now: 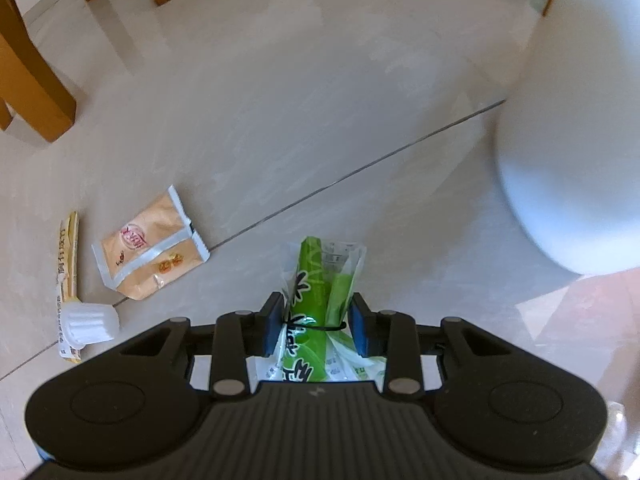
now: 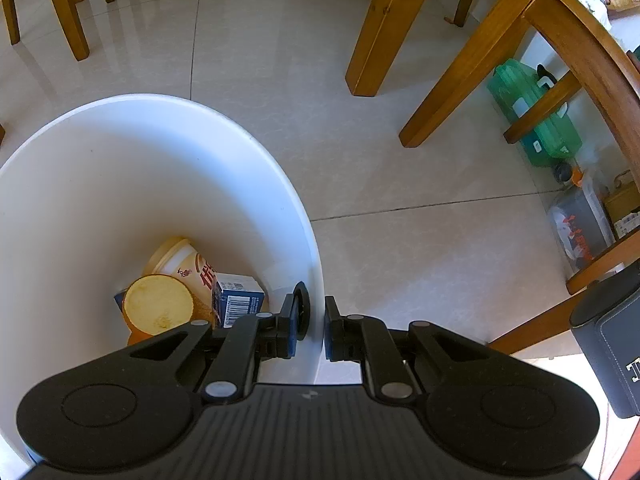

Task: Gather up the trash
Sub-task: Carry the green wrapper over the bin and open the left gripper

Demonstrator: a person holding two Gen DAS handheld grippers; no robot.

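My left gripper (image 1: 318, 326) is shut on a green and clear snack wrapper (image 1: 320, 280), lifted off the tiled floor. On the floor to its left lie an orange wrapper (image 1: 150, 244), a thin yellow wrapper (image 1: 68, 272) and a small white ribbed cup (image 1: 90, 322). The white bin (image 1: 572, 140) rises at the right of that view. My right gripper (image 2: 312, 330) is shut on the white bin's rim (image 2: 316, 280), one finger inside and one outside. Inside the bin lie a yellow-lidded cup (image 2: 160, 308), a beige cup (image 2: 184, 262) and a blue carton (image 2: 238, 300).
Wooden chair and table legs (image 2: 384, 28) stand on the floor ahead and to the right. A green container (image 2: 532, 116) and a clear bag (image 2: 580, 228) sit under the table at right. A dark box (image 2: 612, 344) stands at the near right. More wooden legs (image 1: 36, 80) at left.
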